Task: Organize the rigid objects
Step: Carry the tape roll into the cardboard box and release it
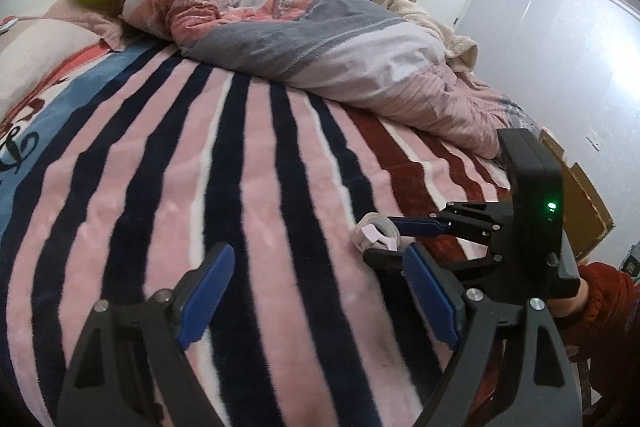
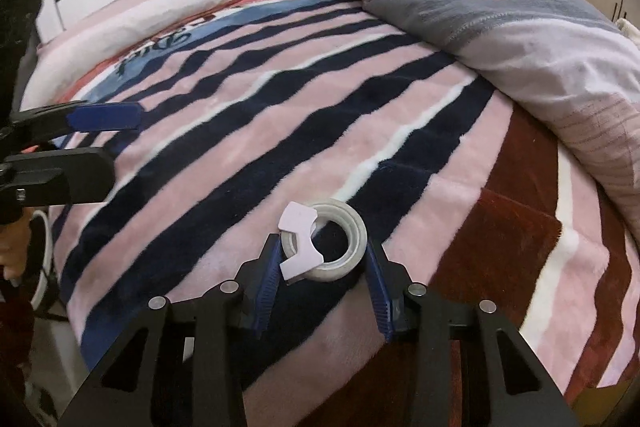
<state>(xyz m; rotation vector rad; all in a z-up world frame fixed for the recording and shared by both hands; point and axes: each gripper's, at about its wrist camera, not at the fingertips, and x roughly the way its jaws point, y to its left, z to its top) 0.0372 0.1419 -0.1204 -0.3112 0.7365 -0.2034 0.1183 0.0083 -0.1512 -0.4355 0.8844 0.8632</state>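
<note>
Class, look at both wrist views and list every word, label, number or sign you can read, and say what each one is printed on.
Dark script lettering on the striped blanket, near its blue band: partly hidden, sharply angled, not legible in either view.
Roll of tape and the pale card piece lying on it: no print visible.
Nothing else carries readable text.

In the right wrist view, the right gripper (image 2: 322,263) closed its blue pads around a roll of clear tape (image 2: 340,247) lying on the striped blanket (image 2: 248,155). A pale plastic piece (image 2: 298,243) sat across the roll. The left gripper (image 2: 102,137) stood open at the left edge.
</note>
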